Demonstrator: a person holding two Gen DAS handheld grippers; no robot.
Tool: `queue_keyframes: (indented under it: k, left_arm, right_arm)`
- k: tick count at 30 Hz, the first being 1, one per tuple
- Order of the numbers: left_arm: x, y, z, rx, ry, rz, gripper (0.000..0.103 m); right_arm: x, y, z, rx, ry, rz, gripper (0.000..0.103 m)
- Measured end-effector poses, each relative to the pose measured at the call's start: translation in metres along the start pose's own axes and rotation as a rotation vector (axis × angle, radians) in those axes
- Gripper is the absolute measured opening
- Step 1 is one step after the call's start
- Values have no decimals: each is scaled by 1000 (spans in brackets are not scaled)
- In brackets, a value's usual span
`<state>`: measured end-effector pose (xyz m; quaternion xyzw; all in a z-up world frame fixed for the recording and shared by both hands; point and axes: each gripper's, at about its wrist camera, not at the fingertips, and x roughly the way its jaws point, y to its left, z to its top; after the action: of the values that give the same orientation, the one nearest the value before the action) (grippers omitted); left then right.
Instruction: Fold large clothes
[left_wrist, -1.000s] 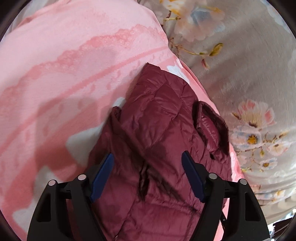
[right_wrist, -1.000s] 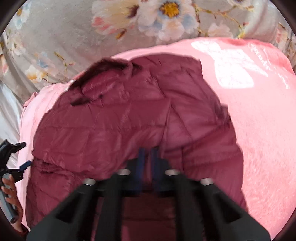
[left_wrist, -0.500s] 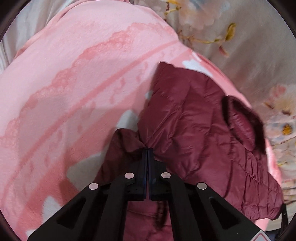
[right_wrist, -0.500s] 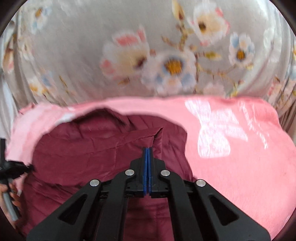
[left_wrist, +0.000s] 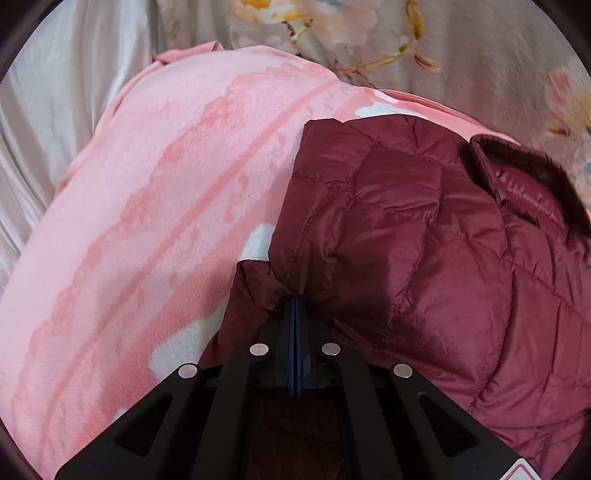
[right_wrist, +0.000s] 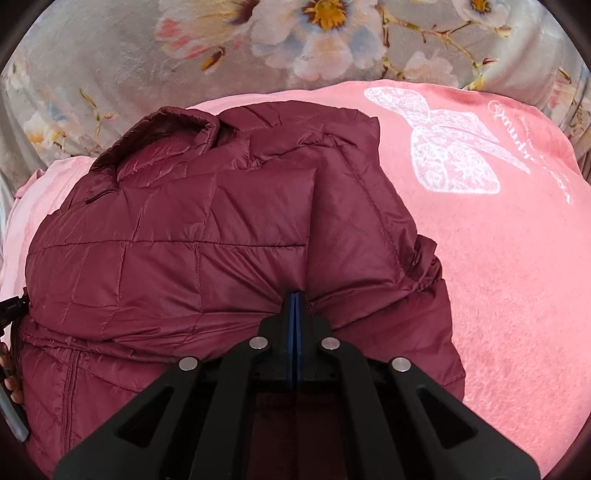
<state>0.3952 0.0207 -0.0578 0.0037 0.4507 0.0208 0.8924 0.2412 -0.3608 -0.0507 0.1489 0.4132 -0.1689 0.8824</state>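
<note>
Both grippers pinch the maroon puffer jacket lying on a pink blanket.

Left wrist view: left gripper (left_wrist: 295, 301) is clamped on a bunched seam of the jacket (left_wrist: 424, 258) at lower centre; the jacket spreads from the fingertips to the right half of the frame, collar (left_wrist: 517, 177) at upper right, pink blanket (left_wrist: 147, 221) filling the left. Right wrist view: right gripper (right_wrist: 295, 295) is closed on a fold of the jacket (right_wrist: 184, 240) at lower centre; the jacket fills centre and left, collar (right_wrist: 173, 125) at upper left, blanket (right_wrist: 517, 277) with a white butterfly print (right_wrist: 447, 147) on the right. Floral sheet (right_wrist: 147, 66) runs across the top.
</note>
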Motion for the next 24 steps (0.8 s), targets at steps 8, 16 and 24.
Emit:
queue_keyframes:
  k: [8, 16, 24]
  left_arm:
    - [-46, 3, 5, 45, -30, -20, 3]
    - [-100, -66, 38, 152, -149, -107, 7]
    - [-28, -111, 11, 200, -18, -68, 8]
  right_arm:
    - [-57, -1, 9, 25, -87, -11, 10]
    - [-75, 81, 45, -77, -143, 110, 16]
    - [-8, 113, 23, -119, -34, 83, 16]
